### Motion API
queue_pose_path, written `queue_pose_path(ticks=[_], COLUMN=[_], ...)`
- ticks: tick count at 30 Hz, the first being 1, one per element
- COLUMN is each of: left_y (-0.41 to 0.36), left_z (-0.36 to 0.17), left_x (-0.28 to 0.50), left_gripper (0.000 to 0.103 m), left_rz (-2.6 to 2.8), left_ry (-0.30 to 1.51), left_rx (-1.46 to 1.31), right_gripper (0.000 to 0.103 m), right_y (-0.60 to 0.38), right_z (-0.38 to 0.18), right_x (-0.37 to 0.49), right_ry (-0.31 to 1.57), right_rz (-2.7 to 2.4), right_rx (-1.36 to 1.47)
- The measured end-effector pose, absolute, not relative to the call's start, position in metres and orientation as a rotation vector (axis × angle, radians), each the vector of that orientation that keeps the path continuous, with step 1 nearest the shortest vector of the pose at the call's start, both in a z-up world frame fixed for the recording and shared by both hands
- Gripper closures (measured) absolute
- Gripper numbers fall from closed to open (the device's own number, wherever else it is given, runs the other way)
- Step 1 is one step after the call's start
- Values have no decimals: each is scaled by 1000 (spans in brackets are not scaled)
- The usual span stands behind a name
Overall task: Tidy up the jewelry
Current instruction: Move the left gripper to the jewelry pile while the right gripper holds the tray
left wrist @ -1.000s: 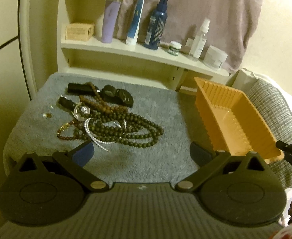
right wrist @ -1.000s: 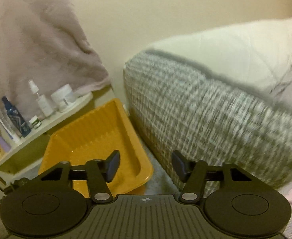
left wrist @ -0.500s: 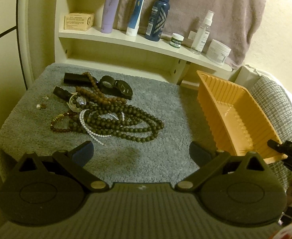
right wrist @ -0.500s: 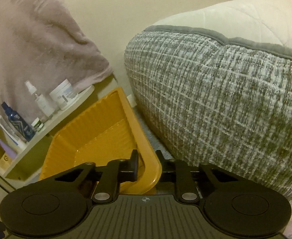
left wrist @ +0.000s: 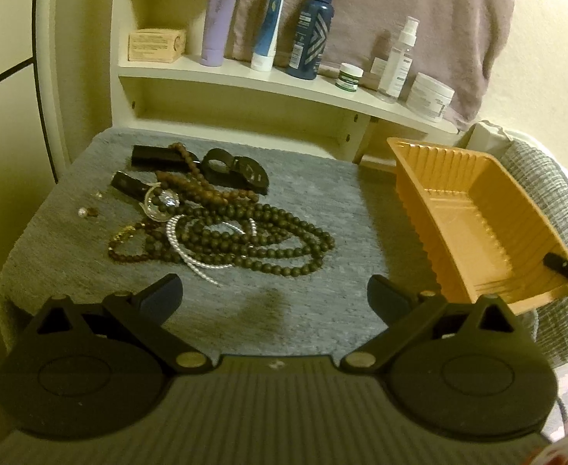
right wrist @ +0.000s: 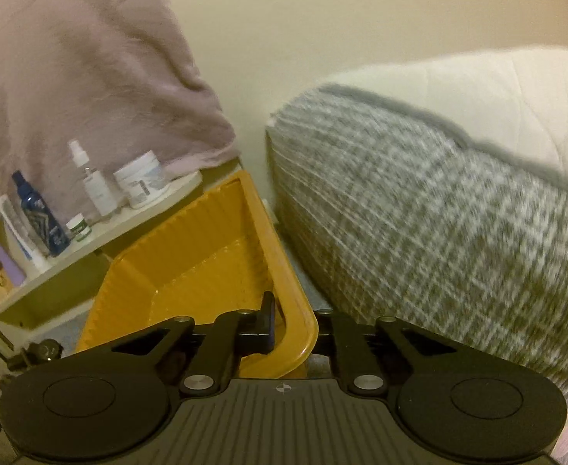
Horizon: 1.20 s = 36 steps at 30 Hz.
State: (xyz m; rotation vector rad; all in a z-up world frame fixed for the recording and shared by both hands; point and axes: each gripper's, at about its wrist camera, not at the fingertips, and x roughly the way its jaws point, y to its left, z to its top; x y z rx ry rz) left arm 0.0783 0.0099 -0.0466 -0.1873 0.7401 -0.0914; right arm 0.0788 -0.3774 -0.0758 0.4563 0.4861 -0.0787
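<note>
Since a second ago the right claw (right wrist: 292,327) has moved up to the orange tray (right wrist: 191,267) and its jaws have just been closing; they now pinch the tray's near corner rim, one finger inside the wall, the other outside. From the left wrist view the tray's near end looks tipped up off the grey tabletop (left wrist: 345,209).

Ahead and to the left of the left claw (left wrist: 274,298), whose jaws stand wide with nothing between them, lies the jewelry pile (left wrist: 222,228): dark bead strands, a white pearl string, brown beads, a watch. Beyond it a shelf (left wrist: 284,81) carries bottles and jars. Right of the right claw, close beside the tray, sits a grey woven cushion (right wrist: 438,232).
</note>
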Motion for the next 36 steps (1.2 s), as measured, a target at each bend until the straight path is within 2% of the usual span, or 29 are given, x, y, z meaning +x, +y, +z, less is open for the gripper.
queue_pose_path(ticks=[12,21,27,29,33,36], left_y=[30,45,55,58,65,76], left_z=[-56,-63,-71,-73,-75,-78], left_x=[85,96,103,104,106,108], left_gripper=[6,7,18,26,31,43], left_rz=[-78,-65,-54,-54,-41,-24], left_ry=[704,664,672,672,673,681], left_rx=[-142,-86,-65,-59,-47,-34], right_gripper=[95,95,95,95,95,95], right_y=[-344,-332,-322,-317,-313,-314], right_z=[-49,-47,-41,-40,-41,-41], right_x=[71,55,46,45,48,51], right_ry=[388,372,333,325,326,331], right_rz=[-119,-170,-192,-192,-190,-189], right_rx=[226,198,113,83,65,58])
